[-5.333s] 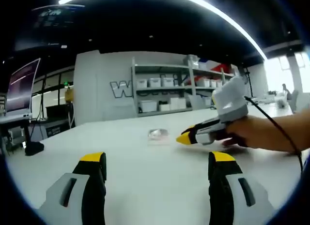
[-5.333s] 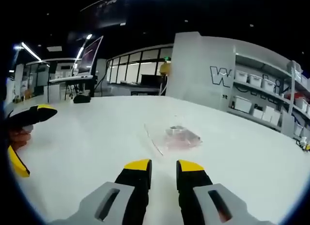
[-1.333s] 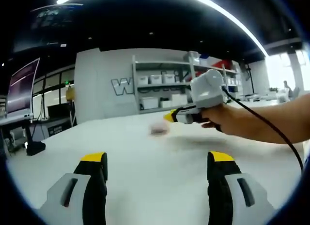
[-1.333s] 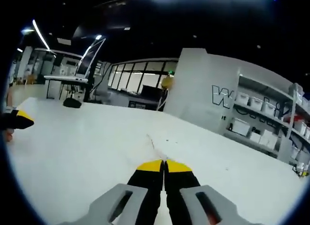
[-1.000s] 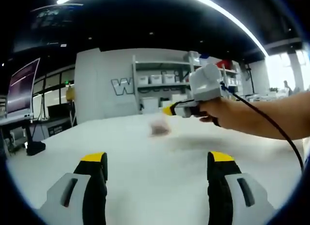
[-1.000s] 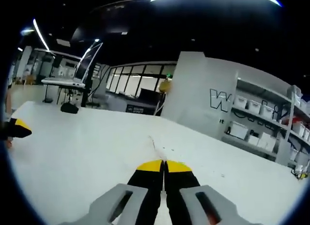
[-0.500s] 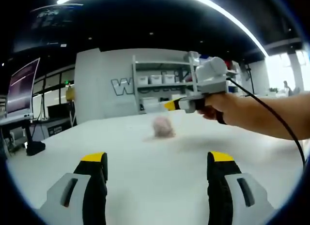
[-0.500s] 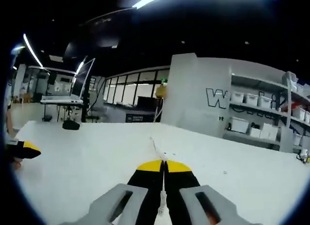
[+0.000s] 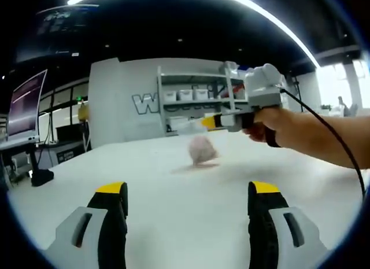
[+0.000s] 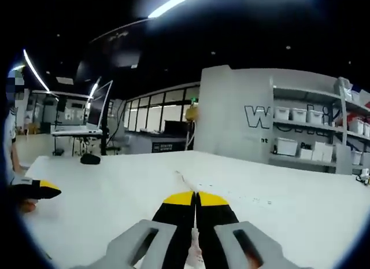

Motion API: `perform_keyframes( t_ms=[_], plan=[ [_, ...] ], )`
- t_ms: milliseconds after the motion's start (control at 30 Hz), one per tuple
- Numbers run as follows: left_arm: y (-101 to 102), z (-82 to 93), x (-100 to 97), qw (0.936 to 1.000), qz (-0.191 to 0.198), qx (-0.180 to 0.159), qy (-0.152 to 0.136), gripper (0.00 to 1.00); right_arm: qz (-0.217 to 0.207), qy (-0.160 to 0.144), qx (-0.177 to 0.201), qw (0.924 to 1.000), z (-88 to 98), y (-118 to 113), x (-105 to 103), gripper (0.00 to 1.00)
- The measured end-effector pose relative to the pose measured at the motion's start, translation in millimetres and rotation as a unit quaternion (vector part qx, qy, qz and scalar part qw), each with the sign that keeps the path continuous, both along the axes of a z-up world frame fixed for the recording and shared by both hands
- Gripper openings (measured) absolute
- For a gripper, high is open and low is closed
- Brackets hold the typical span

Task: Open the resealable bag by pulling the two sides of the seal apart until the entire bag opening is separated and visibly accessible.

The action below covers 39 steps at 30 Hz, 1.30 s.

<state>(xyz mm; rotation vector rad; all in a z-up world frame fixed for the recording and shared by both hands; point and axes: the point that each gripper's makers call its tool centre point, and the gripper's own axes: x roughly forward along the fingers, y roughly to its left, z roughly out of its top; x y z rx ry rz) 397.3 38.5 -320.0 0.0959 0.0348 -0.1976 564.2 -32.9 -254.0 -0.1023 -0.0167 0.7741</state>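
The clear resealable bag (image 9: 200,148), with something pinkish inside, hangs just above the white table (image 9: 173,205) in the left gripper view. My right gripper (image 9: 209,122), held by a hand coming in from the right, is shut on the bag's top edge. In the right gripper view its yellow-tipped jaws (image 10: 196,198) are pressed together, and a thin strip of the bag's edge (image 10: 184,180) runs out ahead of them. My left gripper (image 9: 186,189) stands wide open low over the table, nothing between its jaws, well short of the bag. Its yellow tip (image 10: 41,190) shows at the left.
Shelves with white bins (image 9: 193,98) stand against a grey wall behind the table. A tilted screen (image 9: 26,101) and a small black object (image 9: 40,176) sit at the far left. Bare tabletop lies between my left gripper and the bag.
My right gripper closed on the bag and lifted it off the table. Over the last second it rose and drifted right, the bag swinging beneath it. My left gripper stayed put, open.
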Motion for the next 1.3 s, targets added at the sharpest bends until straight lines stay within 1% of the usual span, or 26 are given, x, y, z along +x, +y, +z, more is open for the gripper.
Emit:
perform_keyframes(
  t_ms=[67,200,367,467,600,767,833,967,1100,1200,1300],
  plan=[
    [-0.2,-0.1,0.3,1.0000,-0.001,0.000,0.000,0.85,0.002,0.000,0.003,1.0000,0.1,1.0,-5.7,0.00],
    [-0.2,-0.3,0.0,1.0000,-0.001,0.000,0.001,0.85,0.003,0.002,0.006,1.0000,-1.6,2.2,-1.8,0.00],
    [-1.1,-1.1,0.1,1.0000,-0.004,-0.001,0.003,0.85,0.003,0.006,0.011,0.9999,-2.1,3.3,-8.6,0.00],
    [-2.7,-4.0,0.6,0.9999,-0.008,-0.005,0.013,0.85,0.004,0.007,0.017,0.9998,1.1,3.3,-12.5,0.00],
    [-4.6,-8.3,1.2,0.9995,-0.013,-0.008,0.028,0.86,0.007,0.009,0.023,0.9997,1.3,3.6,-14.9,0.00],
    [-4.3,-10.5,-0.3,0.9988,-0.017,-0.017,0.043,0.88,0.011,0.009,0.024,0.9996,1.6,2.8,-23.0,0.00],
    [-3.3,-12.0,-2.1,0.9984,-0.016,-0.017,0.051,0.88,0.013,0.008,0.026,0.9996,3.6,2.5,-26.4,0.00],
    [-0.9,-11.2,-5.6,0.9979,-0.016,-0.022,0.058,0.89,0.015,0.002,0.028,0.9995,7.9,1.8,-29.1,0.00],
    [-0.4,-10.2,-11.4,0.9975,-0.016,-0.028,0.063,0.88,0.017,0.005,0.028,0.9994,6.7,1.6,-31.2,0.00],
    [-0.1,-8.8,-16.0,0.9964,-0.021,-0.043,0.070,0.88,0.017,0.008,0.030,0.9994,5.7,1.2,-32.9,0.00],
    [-0.9,-6.4,-21.1,0.9959,-0.021,-0.048,0.073,0.88,0.019,0.010,0.032,0.9993,4.6,1.2,-38.2,0.00]
  ],
)
